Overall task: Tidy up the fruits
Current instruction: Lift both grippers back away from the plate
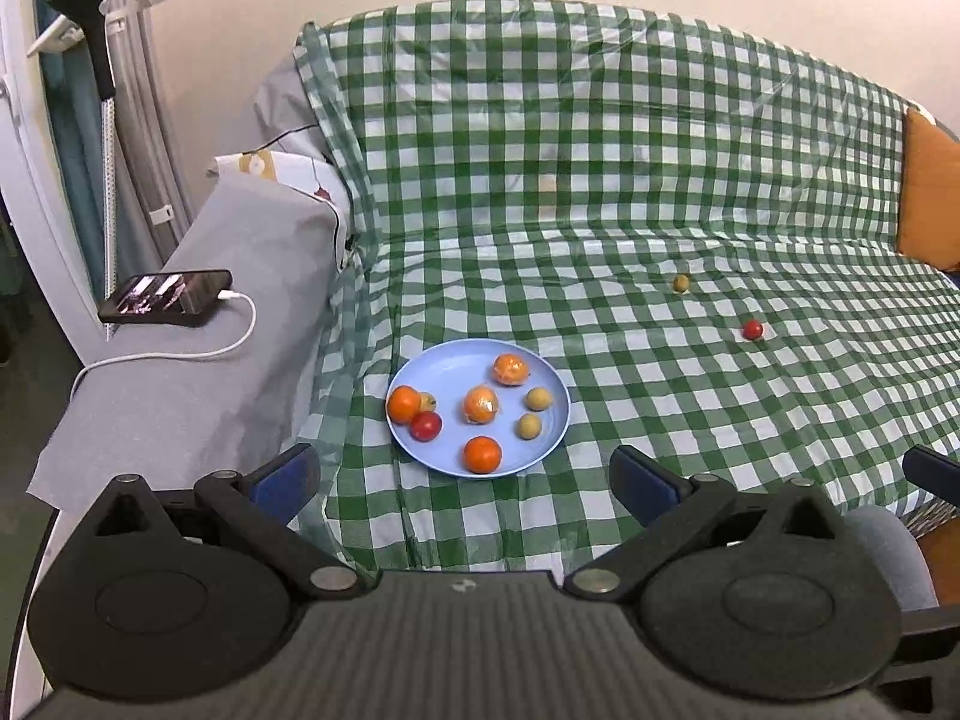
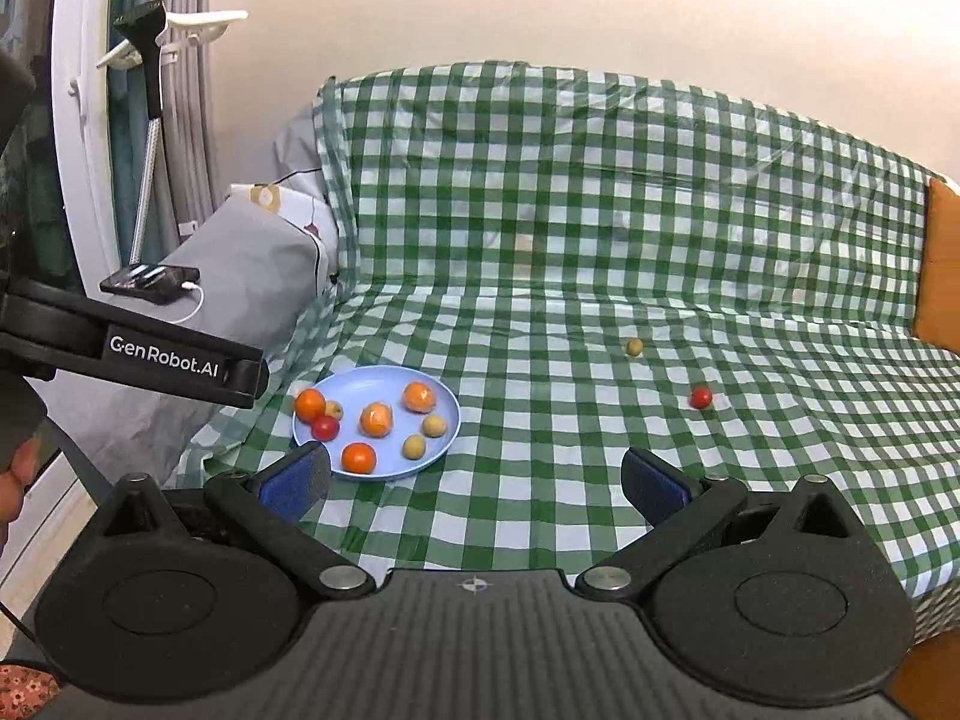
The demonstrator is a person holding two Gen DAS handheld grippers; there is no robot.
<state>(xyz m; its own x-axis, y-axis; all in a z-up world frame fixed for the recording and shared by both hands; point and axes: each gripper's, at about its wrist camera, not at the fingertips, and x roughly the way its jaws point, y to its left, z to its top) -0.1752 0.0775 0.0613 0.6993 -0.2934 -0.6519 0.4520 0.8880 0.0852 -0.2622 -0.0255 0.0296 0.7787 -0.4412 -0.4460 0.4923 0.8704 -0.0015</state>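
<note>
Blue plate [image 1: 543, 384] sits near-left on green checked cloth [image 1: 600, 180], w/ 8 fruits on it: oranges, a red tomato [image 1: 426, 425], small yellow-green ones. Two strays well apart from plate, far right on cloth: yellow-green fruit [image 1: 680, 283] and red tomato [image 1: 752, 330], near each other, not touching. Left gripper [image 1: 465, 477] spread wide, empty, hovering just near-side of plate. Right gripper [image 2: 474, 480] also wide, empty, to the right of plate [image 2: 444, 402]. Phone [image 1: 165, 295] w/ cable on grey armrest, left.

Eight fruits sit on the blue plate [image 1: 543, 381]; a tan fruit [image 1: 680, 283] and red fruit [image 1: 752, 330] lie apart.
</note>
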